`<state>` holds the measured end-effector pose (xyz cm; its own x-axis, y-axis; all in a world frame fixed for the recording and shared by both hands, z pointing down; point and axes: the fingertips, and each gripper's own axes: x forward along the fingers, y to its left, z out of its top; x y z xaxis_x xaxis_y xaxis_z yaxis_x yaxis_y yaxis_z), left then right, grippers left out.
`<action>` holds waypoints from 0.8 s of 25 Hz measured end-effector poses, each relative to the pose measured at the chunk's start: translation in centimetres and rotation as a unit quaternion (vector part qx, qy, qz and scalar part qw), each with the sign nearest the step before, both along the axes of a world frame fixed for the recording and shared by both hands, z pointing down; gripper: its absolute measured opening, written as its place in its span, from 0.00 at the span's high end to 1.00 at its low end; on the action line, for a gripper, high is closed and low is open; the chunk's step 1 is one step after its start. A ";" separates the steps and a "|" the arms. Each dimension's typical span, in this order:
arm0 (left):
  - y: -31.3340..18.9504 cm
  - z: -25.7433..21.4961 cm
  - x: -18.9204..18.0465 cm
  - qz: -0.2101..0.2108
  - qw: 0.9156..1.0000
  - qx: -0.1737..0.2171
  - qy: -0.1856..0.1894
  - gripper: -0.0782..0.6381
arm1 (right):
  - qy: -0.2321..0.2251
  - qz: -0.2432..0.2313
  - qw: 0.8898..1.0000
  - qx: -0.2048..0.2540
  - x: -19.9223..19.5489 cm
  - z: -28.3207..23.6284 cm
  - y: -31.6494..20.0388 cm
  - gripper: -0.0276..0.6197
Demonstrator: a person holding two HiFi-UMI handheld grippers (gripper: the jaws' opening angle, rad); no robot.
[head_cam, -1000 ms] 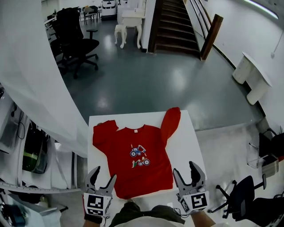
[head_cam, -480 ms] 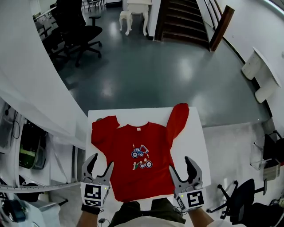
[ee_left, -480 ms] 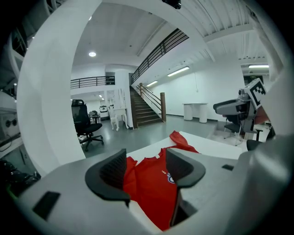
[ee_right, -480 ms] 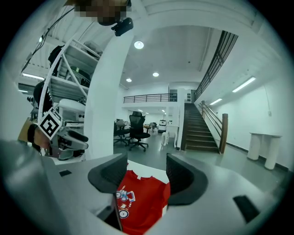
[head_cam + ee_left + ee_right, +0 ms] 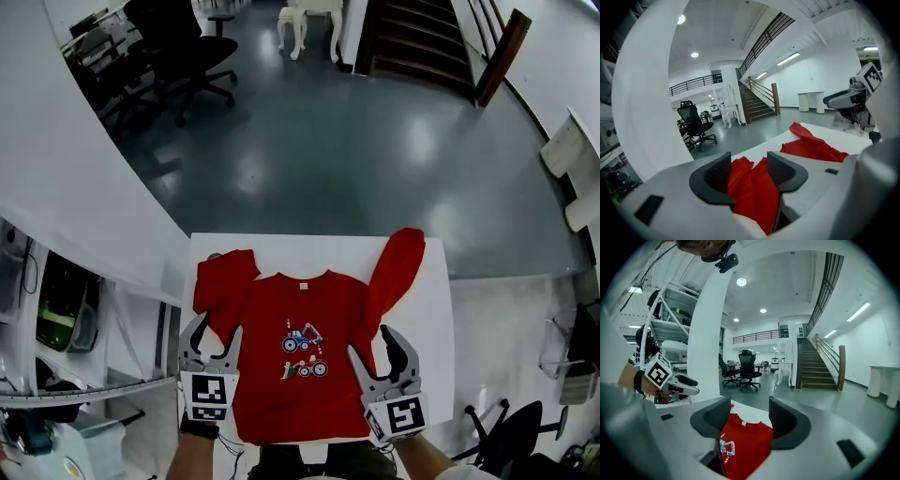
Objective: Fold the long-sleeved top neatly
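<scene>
A red long-sleeved top (image 5: 302, 309) with a blue tractor print lies face up on the white table (image 5: 291, 247). Its left sleeve (image 5: 225, 277) is bunched near the collar, and its right sleeve (image 5: 398, 264) runs up to the far right corner. My left gripper (image 5: 214, 336) hovers over the top's left side, open; its jaws have just been closing, with nothing pinched, and red cloth (image 5: 754, 187) shows below them (image 5: 749, 176). My right gripper (image 5: 373, 349) hovers over the right side, open; its jaws have also been closing on nothing, and the top (image 5: 743, 446) shows beyond them (image 5: 746, 420).
The table is small, and its edges lie close to the top on all sides. A white curved wall (image 5: 75, 187) rises at the left. Black office chairs (image 5: 187, 47), a white stool (image 5: 309, 14) and a staircase (image 5: 422, 37) stand across the grey floor.
Both grippers have moved forward from the table's near edge to over the top's lower sides. Their jaws have narrowed slightly. The top has not moved.
</scene>
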<state>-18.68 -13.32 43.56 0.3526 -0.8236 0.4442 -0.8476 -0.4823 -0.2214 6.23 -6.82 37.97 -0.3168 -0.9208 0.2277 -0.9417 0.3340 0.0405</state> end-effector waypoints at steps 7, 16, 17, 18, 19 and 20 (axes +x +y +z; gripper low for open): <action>-4.6 5.0 1.7 0.004 0.999 -0.014 -0.045 0.56 | -0.005 -0.018 1.000 -0.021 -0.6 3.4 -3.6 0.54; -9.8 10.5 3.5 0.022 0.994 -0.033 -0.105 0.59 | -0.011 -0.019 0.999 -0.039 0.1 6.4 -6.9 0.54; -10.2 11.1 3.7 0.025 0.993 -0.035 -0.111 0.60 | -0.012 -0.019 0.999 -0.041 0.2 6.8 -7.1 0.54; -10.6 11.6 3.9 0.027 0.992 -0.038 -0.117 0.60 | -0.014 -0.018 0.999 -0.044 0.4 7.2 -7.3 0.54; -11.0 12.2 4.1 0.029 0.991 -0.040 -0.123 0.60 | -0.015 -0.017 0.999 -0.047 0.5 7.6 -7.5 0.54; -11.4 12.6 4.1 0.030 0.990 -0.043 -0.128 0.61 | -0.016 -0.016 0.999 -0.049 0.6 7.9 -7.7 0.54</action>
